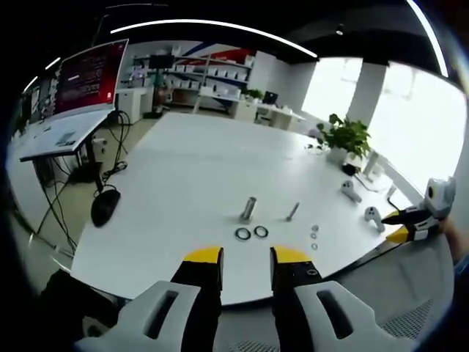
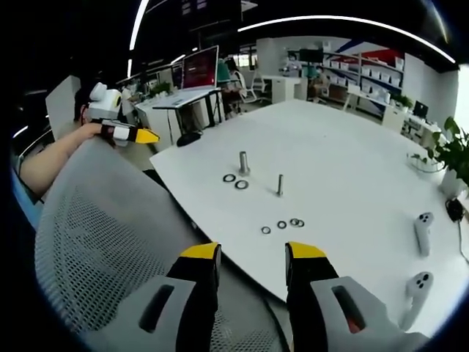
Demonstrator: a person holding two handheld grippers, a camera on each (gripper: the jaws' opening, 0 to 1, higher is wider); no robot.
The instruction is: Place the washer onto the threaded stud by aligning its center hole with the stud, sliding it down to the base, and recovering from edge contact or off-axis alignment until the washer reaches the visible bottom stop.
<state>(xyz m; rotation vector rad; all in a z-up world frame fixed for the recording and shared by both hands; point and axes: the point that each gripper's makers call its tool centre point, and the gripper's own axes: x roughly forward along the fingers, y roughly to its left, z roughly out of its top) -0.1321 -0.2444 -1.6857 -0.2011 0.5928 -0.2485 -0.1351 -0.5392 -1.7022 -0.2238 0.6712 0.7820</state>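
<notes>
White and broad, the surface (image 1: 190,169) carries everything, with a mesh chair back (image 2: 110,242) between it and the person. Both tongs hang off its near edge, well apart from the parts: the left tongs (image 1: 245,257) and the right tongs (image 2: 253,253) each stand with jaws apart and nothing between them. Out on the surface a thick stud (image 2: 243,163) and a thin stud (image 2: 280,185) stand upright, both bare as far as I can tell. Two larger washers (image 1: 251,233) lie flat just beside the thick stud, smaller washers (image 2: 282,224) near the thin one. Nothing looks begun; picking, aligning and seating a washer all remain.
</notes>
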